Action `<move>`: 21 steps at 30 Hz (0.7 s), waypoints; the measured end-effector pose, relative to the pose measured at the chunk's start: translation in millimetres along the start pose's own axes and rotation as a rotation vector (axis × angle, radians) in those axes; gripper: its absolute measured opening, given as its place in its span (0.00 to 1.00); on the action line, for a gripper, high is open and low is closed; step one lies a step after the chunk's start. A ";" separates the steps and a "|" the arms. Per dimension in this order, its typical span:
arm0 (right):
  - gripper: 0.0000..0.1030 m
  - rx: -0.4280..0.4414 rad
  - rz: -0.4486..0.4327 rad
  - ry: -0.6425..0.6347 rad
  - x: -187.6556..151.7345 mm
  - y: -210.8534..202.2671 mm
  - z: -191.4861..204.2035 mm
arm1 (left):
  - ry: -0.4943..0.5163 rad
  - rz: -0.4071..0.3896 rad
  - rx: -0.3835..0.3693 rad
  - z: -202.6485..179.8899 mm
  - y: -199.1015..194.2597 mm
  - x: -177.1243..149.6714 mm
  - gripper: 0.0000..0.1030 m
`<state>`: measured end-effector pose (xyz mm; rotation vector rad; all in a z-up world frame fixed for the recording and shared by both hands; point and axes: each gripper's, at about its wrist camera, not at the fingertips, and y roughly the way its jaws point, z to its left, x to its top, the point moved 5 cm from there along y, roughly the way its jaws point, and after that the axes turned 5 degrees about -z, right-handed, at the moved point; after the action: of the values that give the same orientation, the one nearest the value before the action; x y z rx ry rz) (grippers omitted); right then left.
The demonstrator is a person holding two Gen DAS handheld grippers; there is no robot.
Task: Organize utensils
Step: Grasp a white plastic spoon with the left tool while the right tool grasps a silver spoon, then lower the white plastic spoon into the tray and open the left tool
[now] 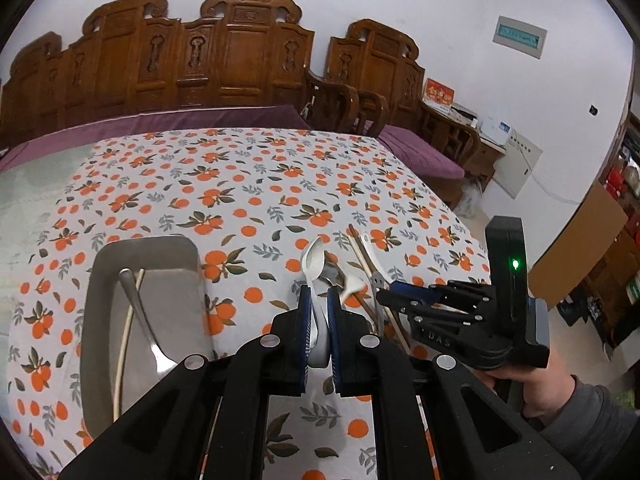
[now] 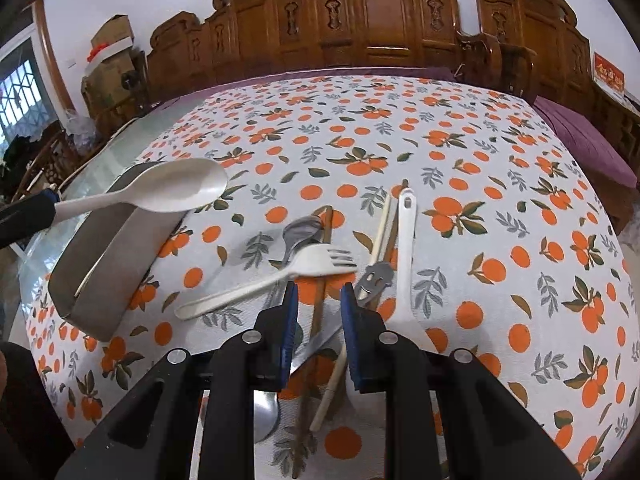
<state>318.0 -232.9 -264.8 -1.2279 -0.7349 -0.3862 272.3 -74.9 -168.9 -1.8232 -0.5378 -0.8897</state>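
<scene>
1. Grey tray (image 1: 144, 280), near the table's left edge: already holds a metal spoon (image 1: 146, 320) and a pale chopstick (image 1: 124, 340).
2. Left gripper (image 1: 319, 312): jaws closed on the handle of a white spoon (image 2: 176, 192), which is lifted clear of the tablecloth (image 1: 240, 184). Best handling, in my judgement: carry it level over the tray, lower it lengthwise beside the metal spoon, then release.
3. Loose pile, mid-table: white fork (image 2: 272, 280), steel spoons, chopsticks, white slotted utensil (image 2: 406, 248).
4. Right gripper (image 2: 319, 300): jaws partly open above the pile, nothing clamped.
5. View differences: the right wrist view shows the white spoon's bowl hanging above the tray's far end; the left wrist view shows the tray's contents and the person's hand (image 1: 532, 384) on the right gripper.
</scene>
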 end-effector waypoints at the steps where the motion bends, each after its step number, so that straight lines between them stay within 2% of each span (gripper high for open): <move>1: 0.24 0.003 0.001 0.003 0.0 0.3 0.9 | 0.000 -0.003 0.004 1.3 -0.6 0.6 0.07; 5: 0.24 0.020 0.002 0.021 2.3 4.5 5.9 | -0.001 -0.008 0.023 8.3 -2.3 2.1 0.07; 9: 0.35 0.064 0.026 0.070 3.8 18.5 16.9 | -0.002 -0.015 0.039 12.8 -3.7 3.6 0.07; 18: 0.40 0.003 0.073 0.146 6.9 49.9 17.6 | 0.001 -0.017 0.051 16.0 -5.0 1.6 0.07; 21: 0.41 -0.011 0.056 0.172 12.5 53.7 13.2 | 0.004 -0.019 0.056 16.8 -5.4 2.1 0.07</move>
<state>357.0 -202.2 -292.1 -1.2064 -0.5508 -0.4441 275.5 -57.4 -168.0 -1.7684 -0.5730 -0.8821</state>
